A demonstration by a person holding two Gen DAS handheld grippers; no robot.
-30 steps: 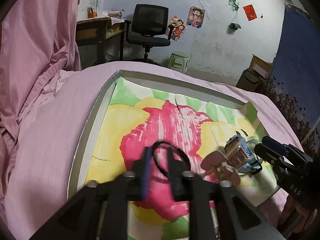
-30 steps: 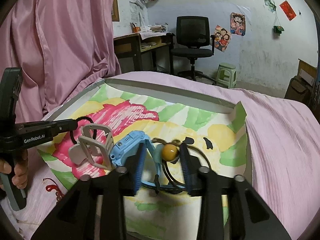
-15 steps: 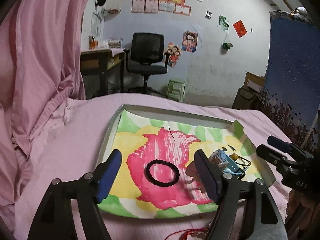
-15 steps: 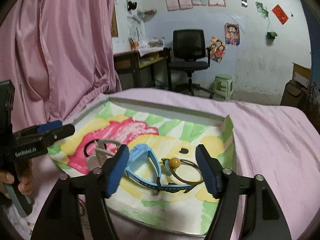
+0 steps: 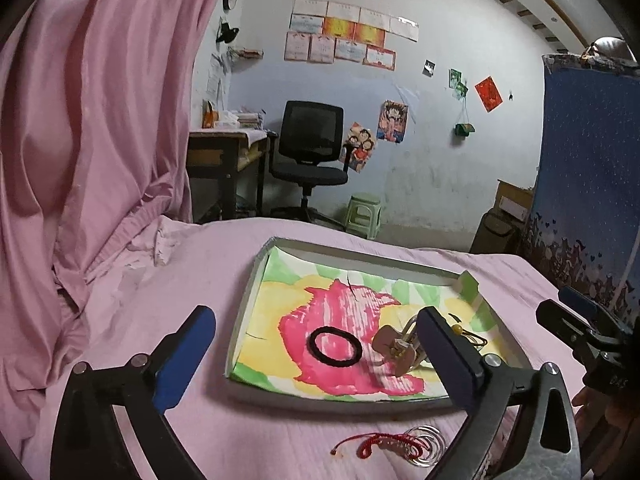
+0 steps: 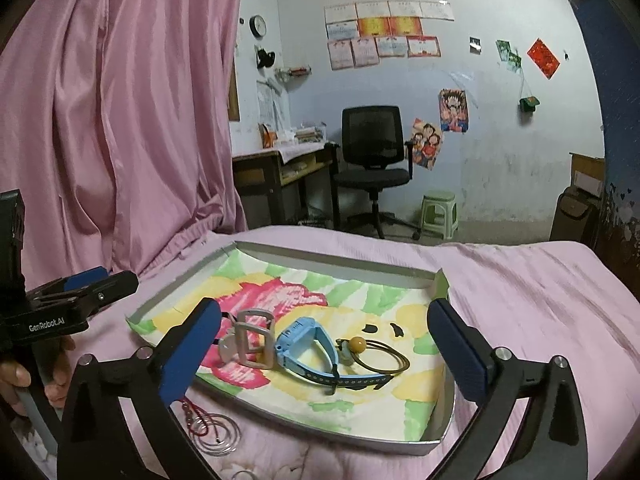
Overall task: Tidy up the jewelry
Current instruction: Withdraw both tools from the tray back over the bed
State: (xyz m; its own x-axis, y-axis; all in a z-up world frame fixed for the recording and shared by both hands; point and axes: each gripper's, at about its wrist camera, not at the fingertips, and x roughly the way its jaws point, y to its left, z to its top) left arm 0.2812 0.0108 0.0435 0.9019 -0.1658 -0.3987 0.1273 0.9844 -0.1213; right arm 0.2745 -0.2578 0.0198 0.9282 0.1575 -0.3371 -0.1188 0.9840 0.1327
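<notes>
Both grippers stand above the pink bed sheet (image 5: pixel 240 264), in front of the tray (image 6: pixel 340 266) with the painted flower paper. The jaws of the left gripper (image 5: pixel 316 356) are opening, already very wide, and hold nothing; the black hair tie (image 5: pixel 335 345) lies flat on the pink flower, in the middle of the left wrist frame. The jaws of the right gripper (image 6: pixel 324 356) are opening too, also empty. In the lower centre of the right wrist frame lie the beige hair clip (image 6: pixel 250 338), the blue watch (image 6: pixel 316 344) just beside it, and the cord with a yellow bead (image 6: pixel 358 344). In front of the tray, on the sheet, lie a red string bracelet (image 5: pixel 384 442) and wire rings (image 6: pixel 218 436).
</notes>
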